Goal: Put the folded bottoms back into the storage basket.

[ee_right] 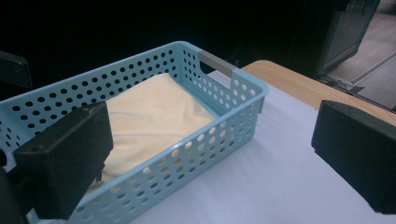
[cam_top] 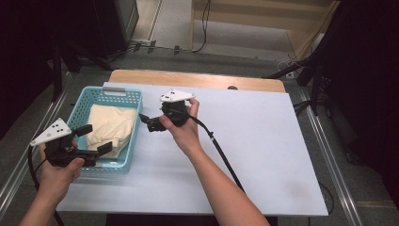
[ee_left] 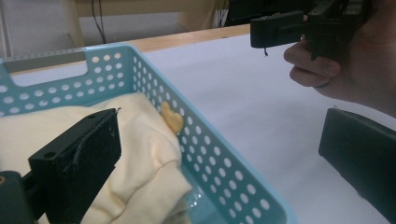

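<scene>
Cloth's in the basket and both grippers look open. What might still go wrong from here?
1. The left gripper hangs open across the basket wall, one jaw over the cream cloth; pulling back carelessly may snag the cloth or tip the basket.
2. The cloth bulges up near the rim in the left gripper view, so it may spill over.
3. The right gripper sits open close beside the basket and may nudge it.

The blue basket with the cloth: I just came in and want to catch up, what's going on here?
A person works at the table with two handheld grippers. A folded cream cloth lies inside the blue basket. The left gripper hovers at the basket's near corner, the right gripper beside its right wall. Both are open and empty.
</scene>
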`<state>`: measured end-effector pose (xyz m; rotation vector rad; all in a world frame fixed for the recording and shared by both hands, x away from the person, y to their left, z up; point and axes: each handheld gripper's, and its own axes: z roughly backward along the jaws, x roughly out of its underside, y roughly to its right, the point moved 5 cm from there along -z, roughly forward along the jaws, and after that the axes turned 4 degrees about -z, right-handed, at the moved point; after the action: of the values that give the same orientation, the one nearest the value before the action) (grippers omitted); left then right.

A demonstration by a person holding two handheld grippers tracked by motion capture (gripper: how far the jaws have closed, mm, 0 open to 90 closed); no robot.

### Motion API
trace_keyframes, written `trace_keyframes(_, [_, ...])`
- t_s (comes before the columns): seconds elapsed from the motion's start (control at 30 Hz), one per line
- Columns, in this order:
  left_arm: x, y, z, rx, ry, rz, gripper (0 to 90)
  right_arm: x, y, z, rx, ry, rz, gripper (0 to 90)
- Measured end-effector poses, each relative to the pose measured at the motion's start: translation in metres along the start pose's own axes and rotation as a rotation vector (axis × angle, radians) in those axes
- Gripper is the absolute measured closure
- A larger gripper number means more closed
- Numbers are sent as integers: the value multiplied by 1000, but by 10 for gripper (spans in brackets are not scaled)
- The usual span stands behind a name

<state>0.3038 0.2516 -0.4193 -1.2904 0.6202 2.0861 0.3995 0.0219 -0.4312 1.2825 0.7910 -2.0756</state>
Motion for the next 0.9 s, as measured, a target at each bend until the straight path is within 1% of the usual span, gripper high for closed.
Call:
trace_keyframes(0.2, [-4,10,-12,18,22,1,0,6,9,20,12,6,-7,0])
trace_keyframes(0.33, [-5,17,-21,34,23,-2,0,9,15,34,20,15,-11,0])
trace_keyframes(0.4, [-6,21,-25,40,26,-2,0,11,18,42,29,22,-11,0])
trace_keyframes(0.5, [-8,26,-31,52,28,-6,0,12,27,55,71,47,-15,0])
trace_keyframes(0.67, [-11,36,-40,64,23,-17,0,17,40,72,94,62,-26,0])
trace_keyframes(0.77, [-13,40,-46,74,27,-17,0,20,45,83,99,69,-27,0])
trace_keyframes(0.9, [-16,47,-54,84,20,-21,0,24,51,98,108,71,-29,0])
